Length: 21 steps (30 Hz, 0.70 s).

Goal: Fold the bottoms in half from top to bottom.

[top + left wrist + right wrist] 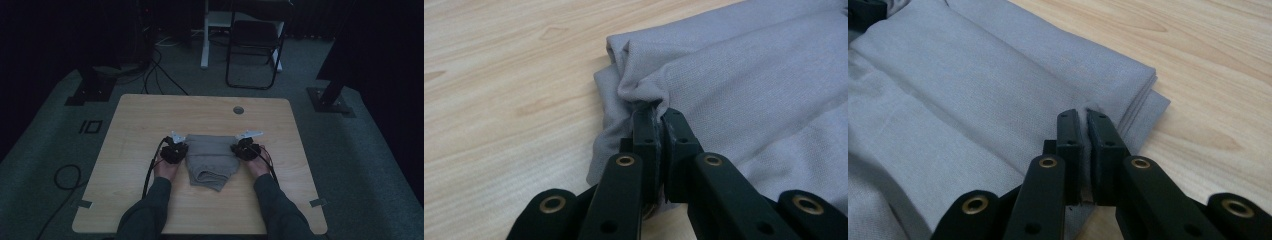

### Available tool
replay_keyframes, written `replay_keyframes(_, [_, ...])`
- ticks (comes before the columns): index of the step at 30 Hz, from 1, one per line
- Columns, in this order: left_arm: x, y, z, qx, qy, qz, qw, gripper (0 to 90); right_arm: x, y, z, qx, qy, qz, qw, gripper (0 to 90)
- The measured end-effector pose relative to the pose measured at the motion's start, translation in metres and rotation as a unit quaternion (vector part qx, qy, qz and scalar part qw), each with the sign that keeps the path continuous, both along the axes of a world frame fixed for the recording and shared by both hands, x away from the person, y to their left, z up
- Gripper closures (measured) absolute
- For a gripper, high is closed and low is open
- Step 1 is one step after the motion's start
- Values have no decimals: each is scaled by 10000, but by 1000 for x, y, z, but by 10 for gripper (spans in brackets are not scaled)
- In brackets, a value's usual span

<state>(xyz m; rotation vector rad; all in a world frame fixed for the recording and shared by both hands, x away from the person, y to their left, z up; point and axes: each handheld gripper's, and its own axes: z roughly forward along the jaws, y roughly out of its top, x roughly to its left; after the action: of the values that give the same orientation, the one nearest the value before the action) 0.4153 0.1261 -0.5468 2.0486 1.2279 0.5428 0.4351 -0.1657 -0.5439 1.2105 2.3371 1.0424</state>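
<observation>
Folded grey cloth (212,161) lying near the middle of a light wooden desk (135,130), a little toward the person's side. The person's forearms, in dark sleeves (150,210), enter from the near edge, one on each side of the cloth.

Left gripper (174,148): set against the cloth's left edge. In the left gripper view its jaws are closed on a pinched fold of the fabric (644,95), which bunches up just above the tips; the cloth (749,85) spreads away to the right, and bare desk (499,75) lies to the left.

Right gripper (245,146): set against the cloth's right edge. In the right gripper view its jaws are likewise pressed together with a thin edge of fabric (1085,111) between them, next to the stacked folded layers (998,75); the desk (1208,65) shows beyond the corner of the cloth.

The near end of the cloth looks loosely rumpled in the high view, though the dim light makes the folds hard to read. A cable (150,167) trails from the left gripper back along the forearm. Beyond the desk stands a dark folding chair (255,45) on grey carpet (360,150).
</observation>
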Motion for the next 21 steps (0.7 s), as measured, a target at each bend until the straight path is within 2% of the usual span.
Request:
replay_keyframes(5, [10,-3,1,96,10,122,9999,863,11,3,1,-5,72,-115,9999,860])
replay_keyframes(9, [18,-6,2,152,16,249,9996,863,22,5,1,139,151,-365,9991,861])
replay_keyframes(12, [24,-7,3,160,44,346,9993,863,27,9,2,58,137,-458,9988,861])
replay_keyframes(15, [28,-8,4,178,67,418,9989,863,31,13,3,-76,125,-461,9988,862])
replay_keyframes(18, [31,-8,6,168,62,463,9988,863,33,14,4,-106,114,-459,9988,864])
replay_keyframes(21, [31,-6,12,103,-35,482,9988,863,32,13,7,-138,40,-435,9989,865])
